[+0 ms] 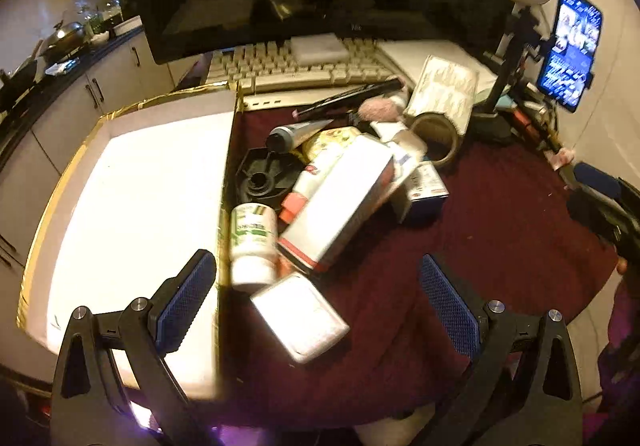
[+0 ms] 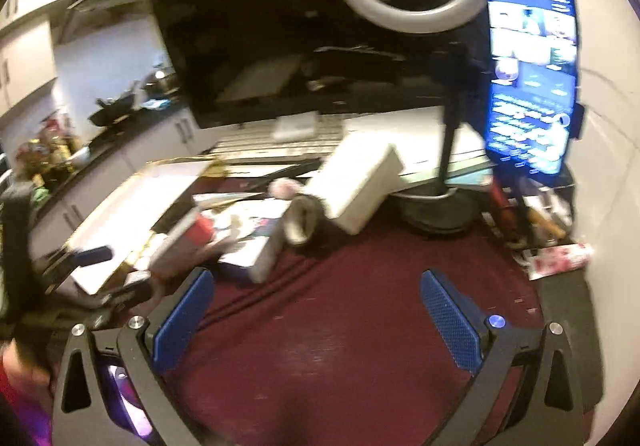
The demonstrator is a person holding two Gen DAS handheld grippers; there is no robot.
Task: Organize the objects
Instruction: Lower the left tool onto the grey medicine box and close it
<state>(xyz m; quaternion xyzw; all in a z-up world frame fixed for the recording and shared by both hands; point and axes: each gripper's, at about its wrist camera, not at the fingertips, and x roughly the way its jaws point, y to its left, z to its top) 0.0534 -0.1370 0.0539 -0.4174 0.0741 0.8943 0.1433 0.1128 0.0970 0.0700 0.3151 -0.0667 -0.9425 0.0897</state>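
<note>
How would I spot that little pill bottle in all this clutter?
Start at the big white tray with the gold rim. Just past its right edge, on the maroon cloth, the pill bottle lies with its cap toward the camera. It is the only round white bottle with a green label.

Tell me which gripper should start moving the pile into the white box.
Left. The left gripper hangs open just short of the white pill bottle, beside the white box. The right gripper, also open, faces bare maroon cloth.
</note>
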